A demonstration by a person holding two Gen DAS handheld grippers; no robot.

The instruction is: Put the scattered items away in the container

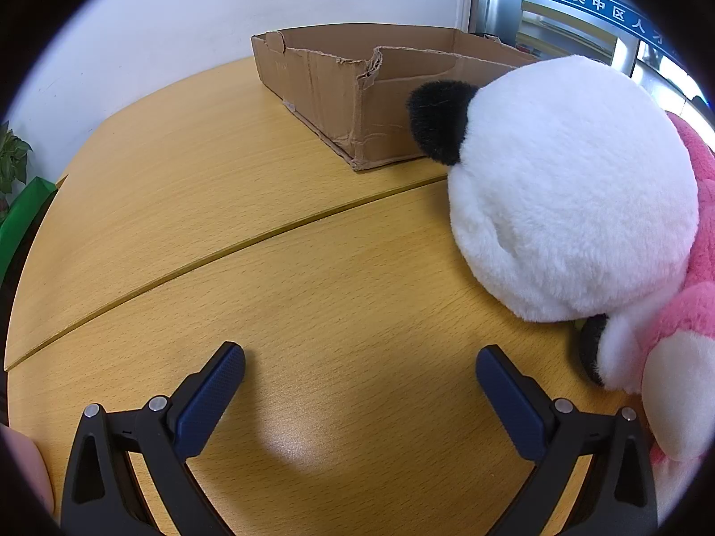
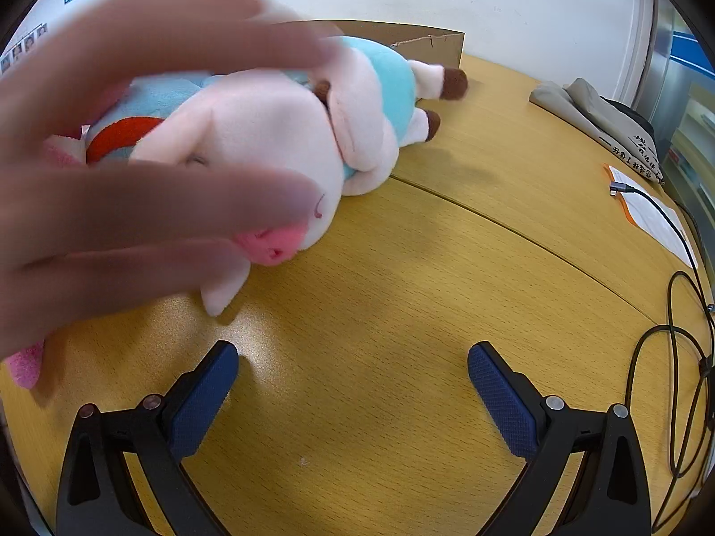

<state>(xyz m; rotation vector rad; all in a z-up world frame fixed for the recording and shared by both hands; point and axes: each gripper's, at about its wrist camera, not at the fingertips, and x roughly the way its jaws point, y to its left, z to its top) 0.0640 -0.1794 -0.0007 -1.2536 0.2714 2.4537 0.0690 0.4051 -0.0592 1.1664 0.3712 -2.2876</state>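
Left gripper (image 1: 359, 368): we see both blue-padded fingers spread wide over bare tabletop, nothing between them
Right gripper (image 2: 353, 366): same here, fingers wide apart, holding nothing, low over the wood
Hand (image 2: 111, 156): blurred bare hand fills the left of the right wrist view, fingers spread in front of the pig plush; we cannot tell if it touches it
Pig plush (image 2: 277, 143): pale pink toy in a light blue outfit with a red patch, lying on its side on the table, pink snout toward the camera, brown-tipped feet pointing toward the box
Panda plush (image 1: 567, 187): big white round head with a black ear, resting on the table right of the left gripper, pressed against a pink plush (image 1: 697, 312) at the frame edge
Cardboard box (image 1: 357, 89): open, torn along the rim, sits at the far side of the table by the white wall; panda's ear overlaps its near wall in the left wrist view; in the right wrist view only its top edge shows behind the pig; inside hidden from us
Table (image 1: 223, 232): yellow wood grain, a seam runs across it between grippers and box
Right side clutter: folded grey garment (image 2: 594, 116), paper sheet (image 2: 657, 214), black cable (image 2: 670, 357) looping near the table edge, all well apart from the toys
Far left: green plant leaves (image 1: 11, 156) past the table edge
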